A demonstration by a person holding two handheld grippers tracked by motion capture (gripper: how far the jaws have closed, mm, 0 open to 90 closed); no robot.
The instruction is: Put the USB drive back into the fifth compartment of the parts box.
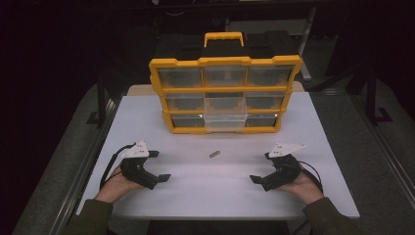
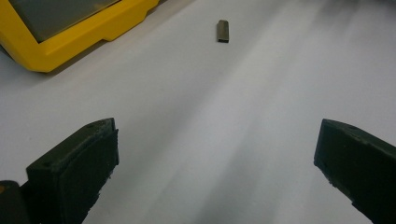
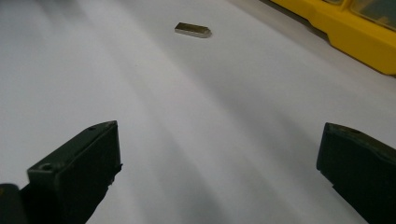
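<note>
White table (image 1: 147, 112), dark room around it. At the far middle stands a yellow organiser (image 1: 225, 93) with clear drawers in three rows; the middle drawer (image 1: 225, 105) and the one under it sit pulled out a little toward the person. A small metal block (image 1: 214, 154) lies flat on the bare tabletop in front of the organiser, apart from it, about midway between the two grippers and a little beyond them. Left gripper (image 1: 161, 166) rests low at the near left of the table, held in a hand (image 1: 115, 183), jaws spread wide with nothing between them, aimed inward toward the block. Right gripper (image 1: 259, 169) mirrors it at the near right, held in the other hand (image 1: 303, 186), jaws likewise wide apart and empty. Both stand well clear of the block, neither touching it. In each gripper view the block lies ahead on the white surface, the organiser's yellow edge at one side.
</note>
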